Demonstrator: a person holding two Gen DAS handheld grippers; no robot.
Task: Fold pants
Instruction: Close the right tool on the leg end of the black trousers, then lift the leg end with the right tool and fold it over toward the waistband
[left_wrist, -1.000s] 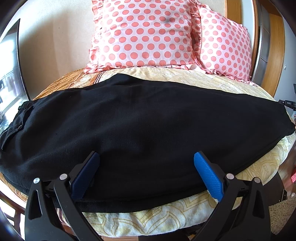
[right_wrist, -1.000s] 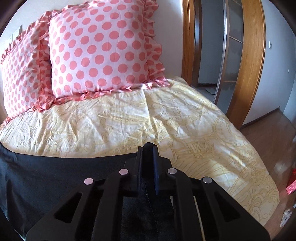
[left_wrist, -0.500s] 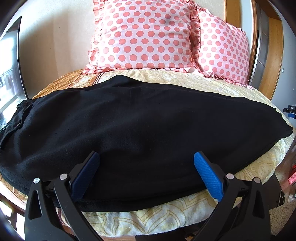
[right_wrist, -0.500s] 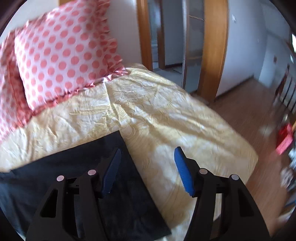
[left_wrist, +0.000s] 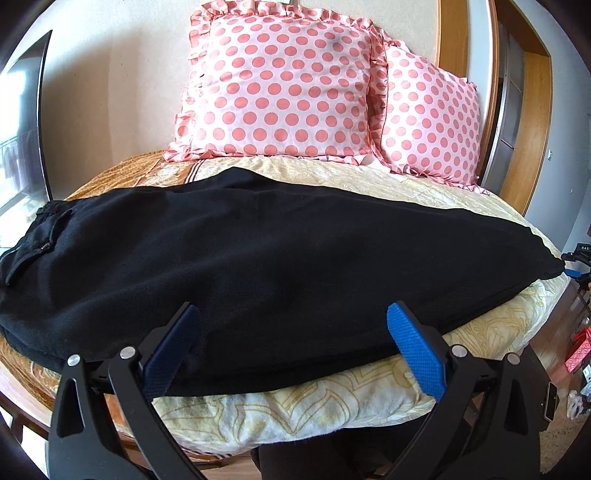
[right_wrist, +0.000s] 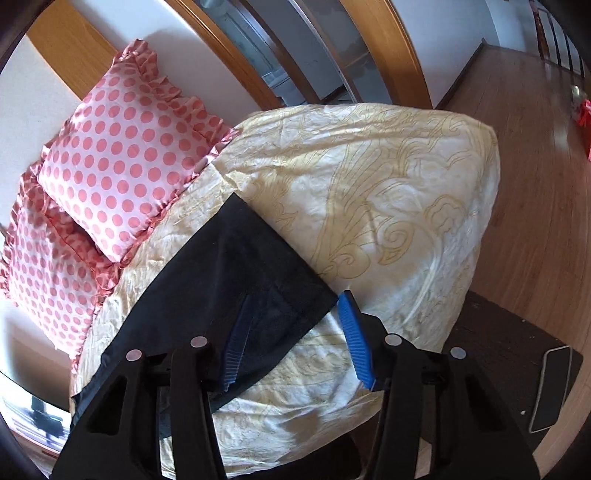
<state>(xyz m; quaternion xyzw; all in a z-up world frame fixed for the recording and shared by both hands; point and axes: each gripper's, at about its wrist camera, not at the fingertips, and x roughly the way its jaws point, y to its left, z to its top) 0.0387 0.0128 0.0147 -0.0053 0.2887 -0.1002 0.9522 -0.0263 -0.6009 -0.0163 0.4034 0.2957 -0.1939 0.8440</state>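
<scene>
Pants (left_wrist: 280, 258) flat on bedspread (left_wrist: 332, 402)

a bed (left_wrist: 332, 398) with a pale yellow patterned cover stands against a cream wall (left_wrist: 122, 74). two pink dotted pillows (left_wrist: 284, 85) lean there. wooden door frames (right_wrist: 388, 44) and sunlit wooden floor (right_wrist: 528, 155) lie beyond.

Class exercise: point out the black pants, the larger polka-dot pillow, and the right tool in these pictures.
black pants (left_wrist: 277, 251), left wrist view, middle of the fabric.
larger polka-dot pillow (left_wrist: 284, 88), left wrist view, centre of its face.
right tool (right_wrist: 291, 341), right wrist view, midway between its fingertips.
</scene>
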